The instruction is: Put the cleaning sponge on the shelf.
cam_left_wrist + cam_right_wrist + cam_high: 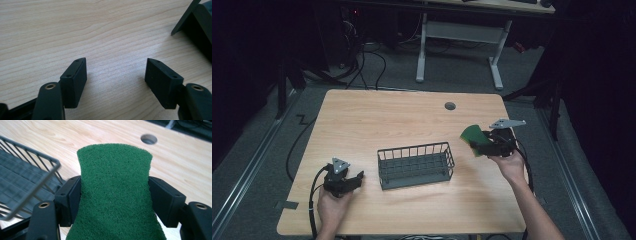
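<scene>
A wire basket [416, 165] sits mid-table [362, 120], a bit toward the near edge. Over by the right edge, the right hand-held gripper [115, 192] has its jaws pinching a green scouring pad [113, 195], lifted off the wood just beside the basket's right end. Near the front left corner, the left hand-held gripper [116, 77] rests low with jaws spread, nothing between them.

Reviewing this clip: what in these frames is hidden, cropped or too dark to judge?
- Green scouring pad: its lower end is cut off by the bottom edge of the right gripper view.
- Wire basket: cropped at the left edge there, with its near rim blurred.
- Dark object in the left gripper view: cropped at the right edge, unidentifiable.
- High view: the room beyond the table is too dark.
</scene>
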